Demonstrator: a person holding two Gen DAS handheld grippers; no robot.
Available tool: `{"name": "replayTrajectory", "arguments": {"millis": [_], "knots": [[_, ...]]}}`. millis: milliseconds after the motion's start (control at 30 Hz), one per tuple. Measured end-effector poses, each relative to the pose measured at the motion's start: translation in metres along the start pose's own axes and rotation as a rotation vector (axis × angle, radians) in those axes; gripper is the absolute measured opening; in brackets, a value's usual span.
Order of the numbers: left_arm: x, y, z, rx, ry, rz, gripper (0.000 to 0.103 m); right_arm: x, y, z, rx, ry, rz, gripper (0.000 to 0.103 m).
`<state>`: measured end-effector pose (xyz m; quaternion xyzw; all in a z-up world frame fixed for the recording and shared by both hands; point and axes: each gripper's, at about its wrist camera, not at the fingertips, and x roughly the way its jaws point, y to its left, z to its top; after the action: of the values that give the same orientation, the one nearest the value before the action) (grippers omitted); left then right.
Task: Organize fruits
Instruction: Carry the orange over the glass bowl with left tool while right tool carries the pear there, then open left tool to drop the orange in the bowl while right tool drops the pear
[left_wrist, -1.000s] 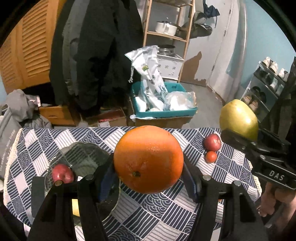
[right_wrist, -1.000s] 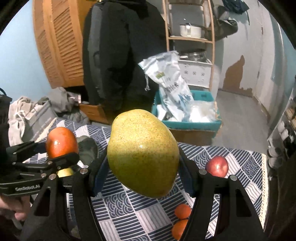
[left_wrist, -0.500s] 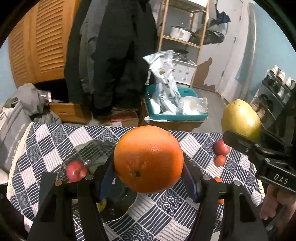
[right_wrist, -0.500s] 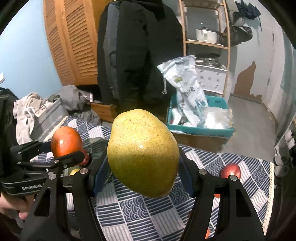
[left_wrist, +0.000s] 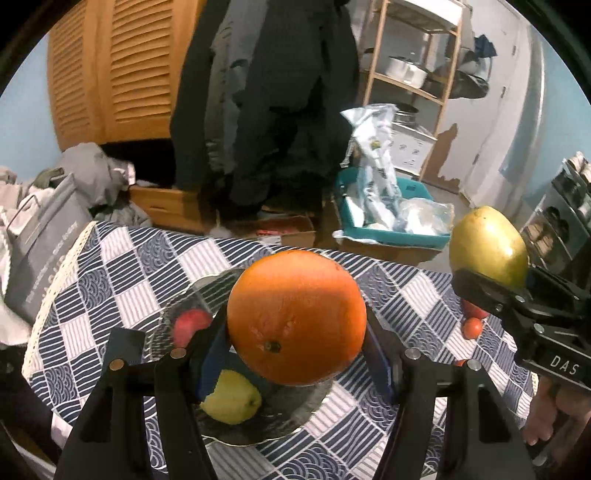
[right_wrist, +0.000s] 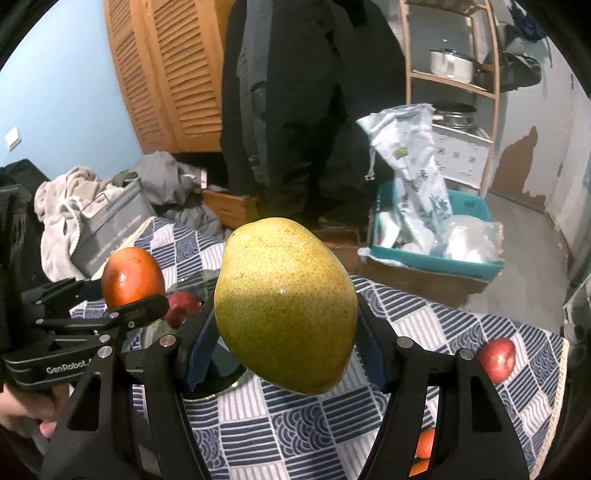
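Left wrist view: the left gripper (left_wrist: 295, 354) is clamped on a large orange (left_wrist: 296, 317), its blue pads pressing the fruit from both sides, stem end facing the camera. Directly beneath and behind the orange sits a glass plate (left_wrist: 295, 417) on the checked tablecloth (left_wrist: 122, 273). On the plate, a red apple (left_wrist: 190, 325) lies at about 9 o'clock from the orange and a yellow-green fruit (left_wrist: 231, 398) at about 7 o'clock, partly hidden by the left finger. At 3 o'clock, the right gripper (left_wrist: 491, 291) is seen from the side, gripping a green-yellow pear (left_wrist: 487, 247). Two small red fruits (left_wrist: 472, 321) lie on the cloth just below that gripper, close together.

Right wrist view: the right gripper (right_wrist: 286, 343) is closed on the pear (right_wrist: 286, 306), which fills the centre, held between both pads above the cloth. At 9 o'clock the left gripper (right_wrist: 122, 306) carries the orange (right_wrist: 133, 277), with the plate's apple (right_wrist: 183, 302) just past it. A person's hand (right_wrist: 26, 410) grips that tool's handle at 8 o'clock. Another red apple (right_wrist: 496, 360) rests on the tablecloth (right_wrist: 424, 325) at 3 o'clock, near the table's far edge, and a small orange fruit (right_wrist: 424, 443) shows at 5 o'clock behind the right finger.
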<state>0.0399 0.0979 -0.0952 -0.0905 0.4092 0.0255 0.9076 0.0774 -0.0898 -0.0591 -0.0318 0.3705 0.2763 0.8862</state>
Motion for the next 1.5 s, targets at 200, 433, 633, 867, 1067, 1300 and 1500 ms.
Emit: {"name": "replayTrajectory", "arguments": {"millis": [200, 433, 633, 867, 1067, 1300, 1500], "knots": [[0.016, 0.025, -0.004, -0.037, 0.037, 0.037, 0.068, 0.027, 0.015, 0.002, -0.013, 0.042, 0.03, 0.068], [0.043, 0.049, -0.016, -0.07, 0.093, 0.076, 0.068, 0.062, 0.033, -0.004, -0.046, 0.096, 0.059, 0.068], [0.064, 0.062, -0.025, -0.094, 0.134, 0.085, 0.068, 0.097, 0.04, -0.014, -0.047, 0.162, 0.086, 0.068], [0.088, 0.069, -0.038, -0.114, 0.199, 0.09, 0.068, 0.124, 0.045, -0.026, -0.049, 0.231, 0.093, 0.068], [0.101, 0.07, -0.046, -0.103, 0.241, 0.105, 0.068, 0.142, 0.045, -0.04, -0.06, 0.284, 0.087, 0.068], [0.107, 0.071, -0.05, -0.093, 0.261, 0.109, 0.068, 0.151, 0.045, -0.046, -0.051, 0.315, 0.101, 0.068], [0.107, 0.071, -0.051, -0.086, 0.262, 0.105, 0.068, 0.157, 0.046, -0.048, -0.036, 0.334, 0.115, 0.068]]}}
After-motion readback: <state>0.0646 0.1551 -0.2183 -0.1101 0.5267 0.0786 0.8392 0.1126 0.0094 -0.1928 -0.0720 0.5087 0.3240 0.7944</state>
